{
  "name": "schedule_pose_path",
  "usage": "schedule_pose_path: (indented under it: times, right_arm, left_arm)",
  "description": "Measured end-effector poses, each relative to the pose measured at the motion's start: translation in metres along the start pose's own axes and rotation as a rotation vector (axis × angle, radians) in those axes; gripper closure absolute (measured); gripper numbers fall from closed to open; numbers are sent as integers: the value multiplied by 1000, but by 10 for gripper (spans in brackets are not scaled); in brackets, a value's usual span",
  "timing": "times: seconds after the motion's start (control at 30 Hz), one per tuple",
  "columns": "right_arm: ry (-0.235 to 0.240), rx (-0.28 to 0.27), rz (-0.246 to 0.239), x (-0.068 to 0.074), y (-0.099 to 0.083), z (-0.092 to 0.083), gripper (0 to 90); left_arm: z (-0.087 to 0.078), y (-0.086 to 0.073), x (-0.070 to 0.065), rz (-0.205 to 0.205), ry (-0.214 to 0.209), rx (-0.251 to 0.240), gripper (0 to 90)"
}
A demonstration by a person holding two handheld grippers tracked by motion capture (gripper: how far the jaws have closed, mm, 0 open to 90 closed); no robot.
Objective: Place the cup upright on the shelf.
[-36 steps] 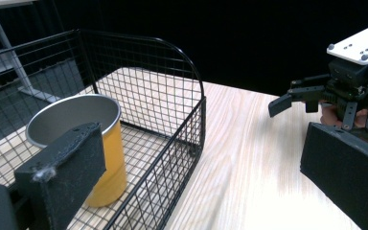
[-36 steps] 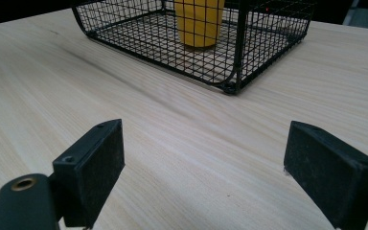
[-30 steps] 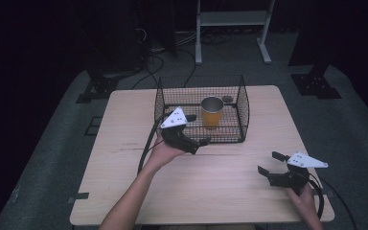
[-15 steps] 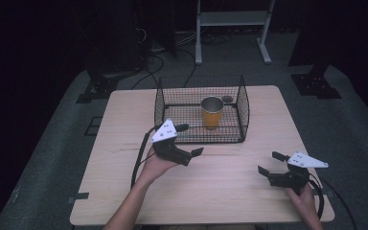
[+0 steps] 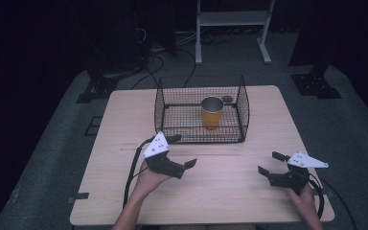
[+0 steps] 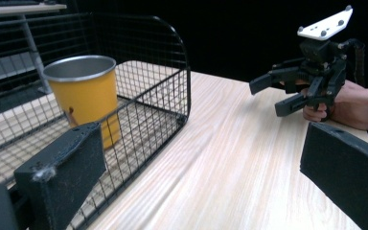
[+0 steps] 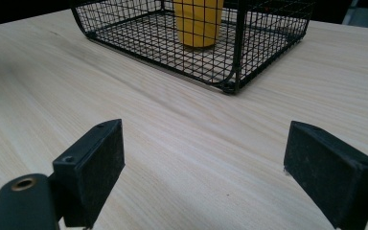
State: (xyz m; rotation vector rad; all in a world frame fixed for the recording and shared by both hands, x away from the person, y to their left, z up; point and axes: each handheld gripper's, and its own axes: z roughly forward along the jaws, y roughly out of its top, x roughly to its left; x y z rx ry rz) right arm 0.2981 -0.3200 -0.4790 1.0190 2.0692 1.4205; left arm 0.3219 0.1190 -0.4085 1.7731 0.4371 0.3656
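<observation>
Pulled back from the wire basket [image 5: 201, 111], the left gripper [image 5: 182, 152] now hangs over the pale wooden counter [image 5: 220, 191] just before the basket's front wall, jaws spread and empty; the right gripper [image 5: 268, 163] has stayed near the right edge, jaws also spread. Around the counter lie grey floor, cables and dark stands.

From the left gripper view, the yellow cup [image 6: 84, 96] stands upright inside the basket [image 6: 172, 72], behind the mesh.

From the right gripper view, bare wood grain stretches to the basket [image 7: 230, 67] holding the cup [image 7: 199, 21].
</observation>
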Motion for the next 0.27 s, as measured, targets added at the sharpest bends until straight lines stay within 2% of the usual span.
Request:
schedule_pose_path:
  times: [0.1,0.17,0.27]
  right_arm:
    - [0,0,1,0,0,0,129]
    - [-1,-1,0,0,0,0,129]
    - [1,-1,-2,0,0,0,129]
  left_arm:
    - [-3,-7,-2,-10,0,-19,20]
    - [-2,-9,-4,3,7,12,24]
    - [-2,-10,-6,-3,0,3,24]
